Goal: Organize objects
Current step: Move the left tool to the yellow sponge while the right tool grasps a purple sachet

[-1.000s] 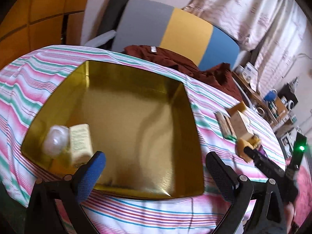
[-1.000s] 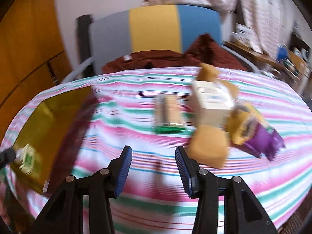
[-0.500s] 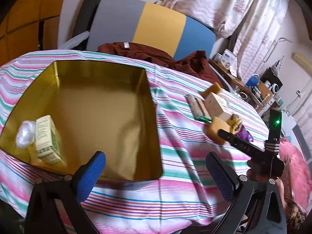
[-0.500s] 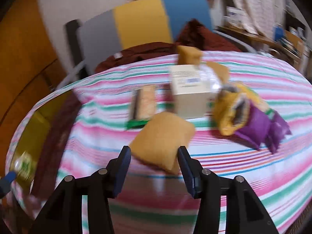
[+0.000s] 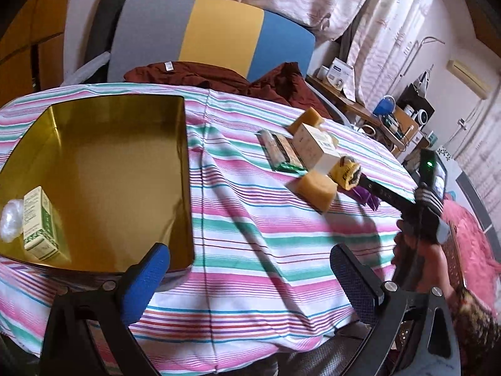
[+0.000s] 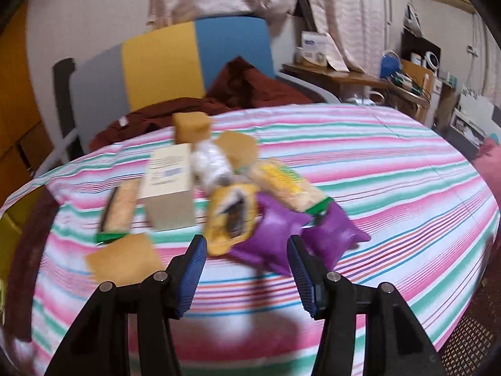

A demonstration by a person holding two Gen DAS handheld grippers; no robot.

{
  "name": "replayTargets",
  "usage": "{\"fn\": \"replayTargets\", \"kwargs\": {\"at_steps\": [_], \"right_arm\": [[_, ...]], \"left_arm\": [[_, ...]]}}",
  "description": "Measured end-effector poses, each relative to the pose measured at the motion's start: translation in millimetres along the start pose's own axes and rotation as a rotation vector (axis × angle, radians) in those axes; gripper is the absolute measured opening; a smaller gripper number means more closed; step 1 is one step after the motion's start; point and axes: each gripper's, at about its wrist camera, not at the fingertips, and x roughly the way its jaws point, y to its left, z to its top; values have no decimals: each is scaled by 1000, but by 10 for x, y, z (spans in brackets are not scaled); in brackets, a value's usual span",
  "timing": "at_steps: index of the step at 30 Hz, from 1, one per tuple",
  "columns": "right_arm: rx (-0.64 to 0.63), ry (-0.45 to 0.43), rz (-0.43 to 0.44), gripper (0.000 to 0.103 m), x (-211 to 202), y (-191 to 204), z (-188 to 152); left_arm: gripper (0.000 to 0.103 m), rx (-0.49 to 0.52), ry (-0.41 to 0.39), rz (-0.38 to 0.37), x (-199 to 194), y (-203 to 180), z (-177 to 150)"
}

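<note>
your right-wrist view is smeared by motion, so the labels on the cream box [image 6: 170, 188] and the packets cannot be read, and the gold tray [image 5: 103, 169] is cut off at its left edge. your right claw [image 6: 247, 269] is opening with nothing between its pads, low over the striped bench [image 6: 391, 194] just short of the purple pouch [image 6: 275, 238] and yellow packet [image 6: 231, 216]. open cloth lies to the right. your left claw [image 5: 250, 285] is spread and empty near the tray's corner, where a green-and-cream box [image 5: 37, 222] lies beside a clear wad [image 5: 11, 219]. a tan sponge [image 5: 316, 185] sits beside the pile.
</note>
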Motion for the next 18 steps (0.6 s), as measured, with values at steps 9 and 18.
{"fn": "replayTargets", "kwargs": {"at_steps": [9,18], "right_arm": [[20,32,-17,53,336,-40,35],[91,6,50,40,326,-173,-61]], "left_arm": [[103,36,15,11,23,-129,8],[103,62,48,31,183,-268,66]]}}
